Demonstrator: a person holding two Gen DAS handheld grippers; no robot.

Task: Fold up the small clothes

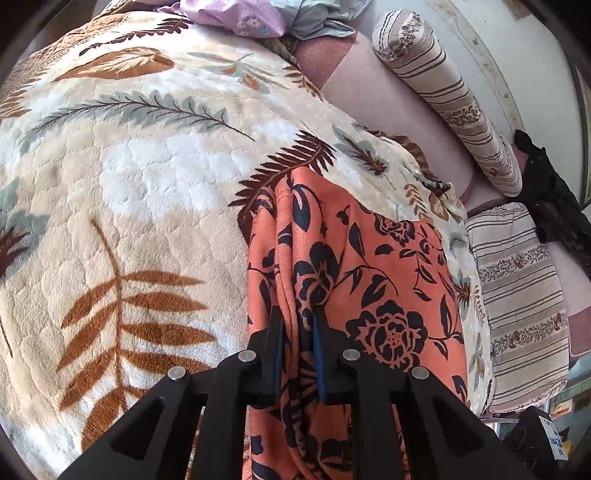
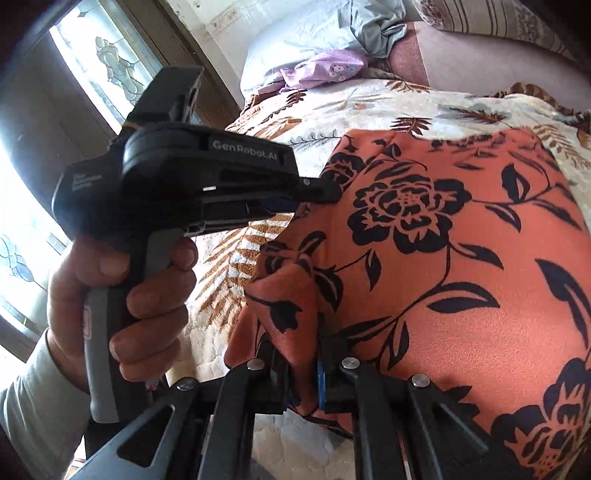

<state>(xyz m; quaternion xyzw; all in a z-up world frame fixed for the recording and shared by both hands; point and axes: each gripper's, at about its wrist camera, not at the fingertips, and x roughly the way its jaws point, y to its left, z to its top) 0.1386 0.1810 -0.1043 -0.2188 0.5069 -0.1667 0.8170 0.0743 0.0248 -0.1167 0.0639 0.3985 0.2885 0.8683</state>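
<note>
An orange garment with black flowers (image 1: 369,266) lies on a cream leaf-print blanket (image 1: 129,184). My left gripper (image 1: 298,321) is shut on a bunched edge of the garment near its left side. In the right wrist view the garment (image 2: 443,240) spreads across the blanket (image 2: 332,107). My right gripper (image 2: 297,354) is shut on a folded corner of it at the near edge. The left gripper (image 2: 325,192) shows there too, held by a hand, its fingers pinching the garment's far left edge.
A purple garment (image 1: 236,16) and a grey-blue garment (image 1: 317,18) lie at the far end of the bed. Striped bolster pillows (image 1: 447,96) and a black cloth (image 1: 554,192) lie at the right. A window (image 2: 103,70) is at the left.
</note>
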